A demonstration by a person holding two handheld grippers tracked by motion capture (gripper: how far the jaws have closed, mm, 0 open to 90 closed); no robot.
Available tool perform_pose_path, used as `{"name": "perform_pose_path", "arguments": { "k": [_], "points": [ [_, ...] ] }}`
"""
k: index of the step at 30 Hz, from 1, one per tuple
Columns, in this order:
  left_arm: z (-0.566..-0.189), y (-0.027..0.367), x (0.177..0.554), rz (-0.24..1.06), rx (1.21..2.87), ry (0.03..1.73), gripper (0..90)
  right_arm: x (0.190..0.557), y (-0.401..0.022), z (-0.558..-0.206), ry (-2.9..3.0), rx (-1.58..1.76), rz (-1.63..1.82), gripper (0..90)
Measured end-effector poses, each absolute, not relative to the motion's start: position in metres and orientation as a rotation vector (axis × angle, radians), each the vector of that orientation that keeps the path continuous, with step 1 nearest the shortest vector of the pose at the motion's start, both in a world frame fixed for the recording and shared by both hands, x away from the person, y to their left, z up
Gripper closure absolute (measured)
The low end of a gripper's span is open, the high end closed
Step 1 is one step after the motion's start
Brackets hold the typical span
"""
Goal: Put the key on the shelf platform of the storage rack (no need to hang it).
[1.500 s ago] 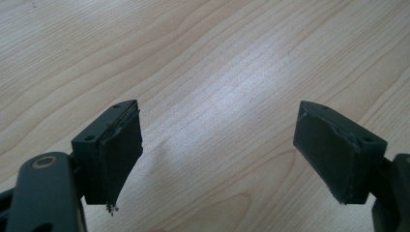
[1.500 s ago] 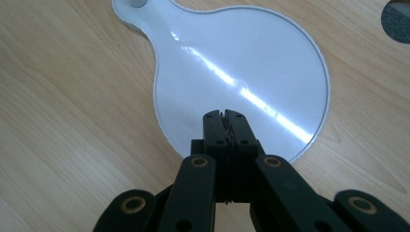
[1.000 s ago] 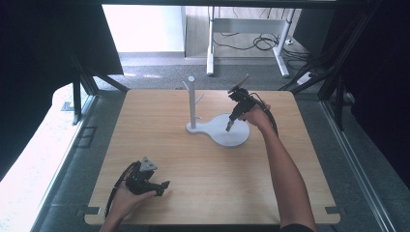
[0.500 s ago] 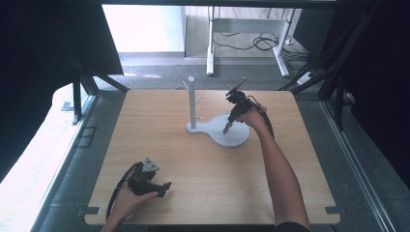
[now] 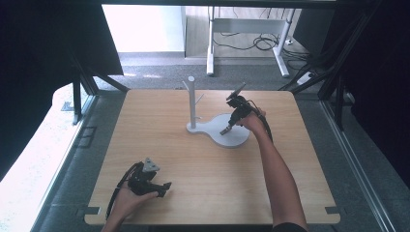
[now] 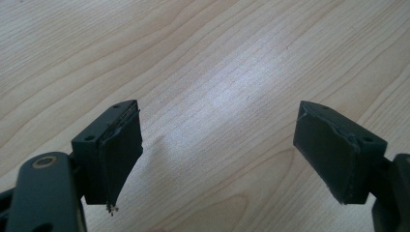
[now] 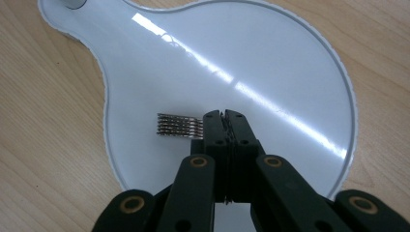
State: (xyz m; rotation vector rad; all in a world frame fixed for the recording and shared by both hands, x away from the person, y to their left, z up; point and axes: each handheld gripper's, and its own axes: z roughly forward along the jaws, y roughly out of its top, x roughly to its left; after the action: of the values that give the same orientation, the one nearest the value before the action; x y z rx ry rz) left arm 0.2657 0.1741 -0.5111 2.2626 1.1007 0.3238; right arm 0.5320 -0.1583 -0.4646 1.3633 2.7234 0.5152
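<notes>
Pressing its jaws fully together, the right gripper hangs just over the round white base of a stand, tips pointed down at it. A small metal piece with fine parallel ridges sticks out sideways from the closed tips, to their left in the right gripper view, lying low on the base; it looks pinched at its end but whether the pads actually bite it or only touch it is hard to tell. In the high view the right gripper slants down from the hand, whose forearm reaches up across the wooden table from the near edge, cable looping behind the wrist. The stand's white post with its side pegs rises just left of this gripper, on the narrow lobe of the base. Well apart, at the near left corner, the left gripper lies low against the tabletop in the left hand, grey three-cornered plate on top, pointing right. Its jaws stand wide apart with nothing between the pads, bare wood grain under them.
</notes>
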Motion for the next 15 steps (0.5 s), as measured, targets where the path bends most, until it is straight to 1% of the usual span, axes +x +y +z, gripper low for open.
{"name": "perform_pose_path", "arguments": {
  "k": [5,7,15],
  "points": [
    [-0.511,0.174,0.266,0.322,2.267,1.099,17.9,0.531,-0.159,-0.464,2.716,1.368,0.52,87.2],
    [-0.511,0.174,0.265,0.324,2.266,1.1,17.9,0.531,-0.16,-0.463,2.706,1.368,0.539,79.2],
    [-0.511,0.173,0.266,0.326,2.27,1.098,17.9,0.522,-0.164,-0.454,2.677,1.342,0.58,62.1]
  ]
}}
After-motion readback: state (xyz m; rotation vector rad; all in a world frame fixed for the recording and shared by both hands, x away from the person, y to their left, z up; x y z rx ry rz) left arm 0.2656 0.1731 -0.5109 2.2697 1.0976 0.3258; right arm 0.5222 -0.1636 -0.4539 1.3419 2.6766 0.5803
